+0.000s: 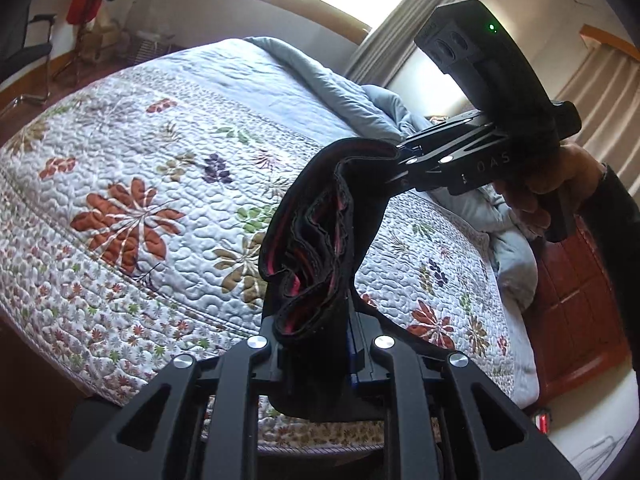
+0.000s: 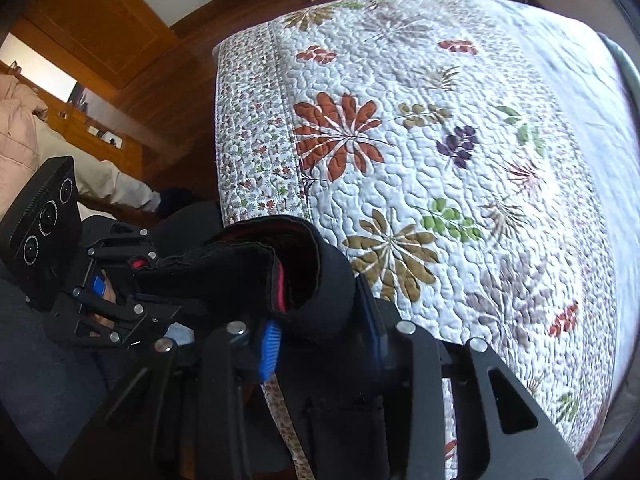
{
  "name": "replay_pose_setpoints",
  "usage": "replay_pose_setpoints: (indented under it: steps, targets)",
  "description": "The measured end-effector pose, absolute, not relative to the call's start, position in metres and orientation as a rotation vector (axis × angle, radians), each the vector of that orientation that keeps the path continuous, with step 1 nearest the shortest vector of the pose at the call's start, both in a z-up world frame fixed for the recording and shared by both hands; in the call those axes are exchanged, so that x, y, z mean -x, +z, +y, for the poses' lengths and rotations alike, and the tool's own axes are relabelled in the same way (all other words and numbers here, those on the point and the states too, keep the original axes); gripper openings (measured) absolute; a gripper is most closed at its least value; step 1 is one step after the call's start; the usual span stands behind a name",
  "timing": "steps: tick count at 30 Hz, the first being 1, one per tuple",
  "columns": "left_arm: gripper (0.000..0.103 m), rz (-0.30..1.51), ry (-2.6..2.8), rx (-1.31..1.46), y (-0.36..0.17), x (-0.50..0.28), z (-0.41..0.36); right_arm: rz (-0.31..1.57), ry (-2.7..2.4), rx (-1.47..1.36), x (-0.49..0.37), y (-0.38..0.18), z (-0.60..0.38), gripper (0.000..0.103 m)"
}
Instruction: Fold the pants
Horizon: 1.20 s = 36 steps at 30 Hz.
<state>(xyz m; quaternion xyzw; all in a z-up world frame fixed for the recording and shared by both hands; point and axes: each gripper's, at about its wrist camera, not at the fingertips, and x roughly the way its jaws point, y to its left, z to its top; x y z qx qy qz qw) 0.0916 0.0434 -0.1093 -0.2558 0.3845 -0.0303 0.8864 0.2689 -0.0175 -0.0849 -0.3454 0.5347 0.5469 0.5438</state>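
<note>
The black pants (image 1: 320,232) with a pink-red inner lining hang bunched in the air above the quilted bed (image 1: 132,184). My left gripper (image 1: 316,344) is shut on one end of the waistband. My right gripper (image 1: 396,160) is shut on the other end, up and to the right, held by a hand. In the right wrist view the pants (image 2: 280,268) stretch from my right gripper (image 2: 320,320) leftward to my left gripper (image 2: 160,280). The rest of the garment hangs below, hidden.
The floral quilt (image 2: 420,160) covers the bed. A grey-blue duvet (image 1: 360,100) is heaped along the far side. A wooden floor (image 2: 168,92) and cabinet (image 2: 92,12) lie left of the bed, a chair (image 1: 28,52) stands at the far corner.
</note>
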Motion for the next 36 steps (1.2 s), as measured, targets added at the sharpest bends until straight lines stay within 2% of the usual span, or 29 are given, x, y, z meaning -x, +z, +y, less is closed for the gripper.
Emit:
replay_pose_setpoints:
  steps: [22, 36]
  targets:
    - [0.018, 0.787, -0.189, 0.37, -0.066, -0.085, -0.038, 1.171, 1.153, 0.769, -0.238, -0.043, -0.099, 0.031]
    - [0.018, 0.786, -0.323, 0.272, -0.056, -0.091, -0.113, 1.141, 1.043, 0.702, -0.231, -0.033, -0.188, 0.031]
